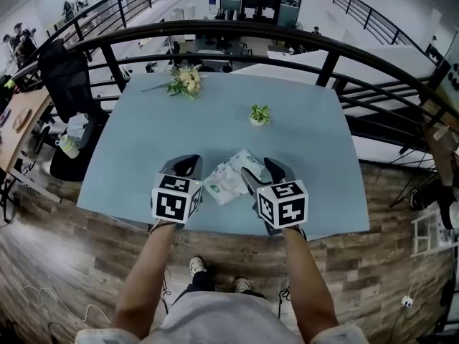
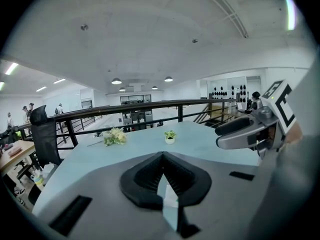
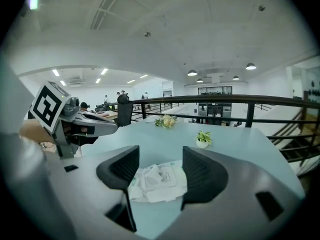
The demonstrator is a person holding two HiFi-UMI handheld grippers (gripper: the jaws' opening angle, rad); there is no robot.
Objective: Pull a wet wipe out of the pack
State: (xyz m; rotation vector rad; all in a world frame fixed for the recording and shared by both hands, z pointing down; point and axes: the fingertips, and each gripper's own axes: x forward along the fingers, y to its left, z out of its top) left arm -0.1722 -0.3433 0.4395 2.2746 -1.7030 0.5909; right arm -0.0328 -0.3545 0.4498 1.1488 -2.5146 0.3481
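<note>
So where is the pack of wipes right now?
In the head view the wipe pack lies on the blue table near its front edge, between the left gripper and the right gripper.

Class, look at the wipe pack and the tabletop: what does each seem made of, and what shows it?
Wipe pack: probably soft plastic film, white, crumpled and creased. Tabletop: smooth, matte pale blue, perhaps laminate or painted board; no grain shows.

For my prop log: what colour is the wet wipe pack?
The wet wipe pack is white with small green markings, clearest in the right gripper view.
</note>
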